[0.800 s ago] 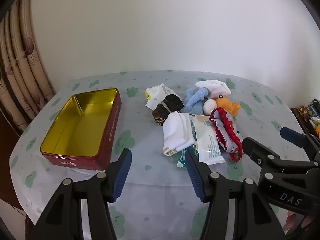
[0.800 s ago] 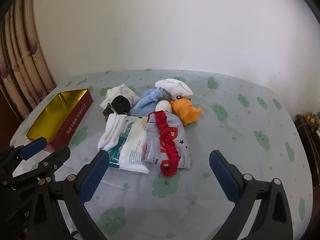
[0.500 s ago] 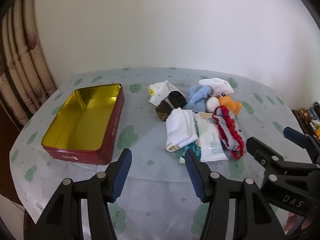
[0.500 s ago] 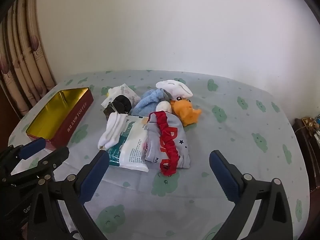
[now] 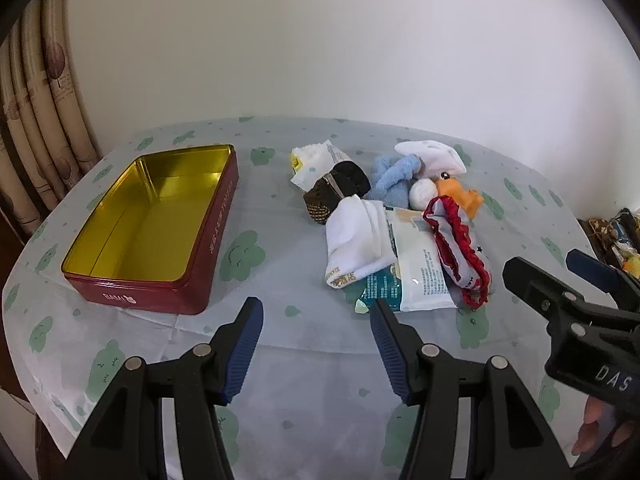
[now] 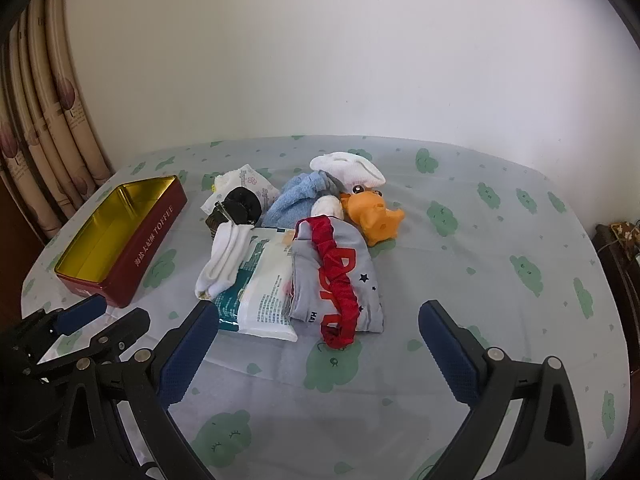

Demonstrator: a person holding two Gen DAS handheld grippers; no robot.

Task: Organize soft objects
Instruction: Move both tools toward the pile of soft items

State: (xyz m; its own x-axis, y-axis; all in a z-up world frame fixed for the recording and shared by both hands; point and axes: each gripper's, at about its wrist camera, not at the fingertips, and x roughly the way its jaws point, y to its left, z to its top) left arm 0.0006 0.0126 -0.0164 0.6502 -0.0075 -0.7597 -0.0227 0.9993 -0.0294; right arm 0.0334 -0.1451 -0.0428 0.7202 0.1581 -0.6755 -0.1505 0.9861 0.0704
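A pile of soft things lies mid-table: white socks (image 5: 354, 240) (image 6: 224, 258), a wipes pack (image 5: 416, 270) (image 6: 264, 284), grey underwear with a red waistband (image 5: 458, 246) (image 6: 336, 276), a blue cloth (image 5: 394, 182) (image 6: 298, 196), an orange plush (image 5: 456, 196) (image 6: 372, 212), a white cap (image 5: 432, 156) (image 6: 348, 168), a black-brown pouch (image 5: 336, 190) (image 6: 236, 208). An open red tin (image 5: 216, 236) (image 6: 156, 236), gold inside, stands empty to the left. My left gripper (image 5: 316, 330) (image 6: 108, 312) is open and empty before the pile. My right gripper (image 6: 318, 330) (image 5: 560, 276) is open and empty.
A white tissue packet (image 5: 316, 160) (image 6: 244, 184) lies behind the pouch. The table has a cloth with green cloud prints (image 6: 500, 240). Curtains (image 5: 36, 128) hang at the left, a white wall behind. Cluttered furniture (image 5: 620, 236) stands past the table's right edge.
Both grippers have pulled back and risen a little, so the tin and pile sit slightly farther off. Nothing on the table has moved. Both grippers stay open.
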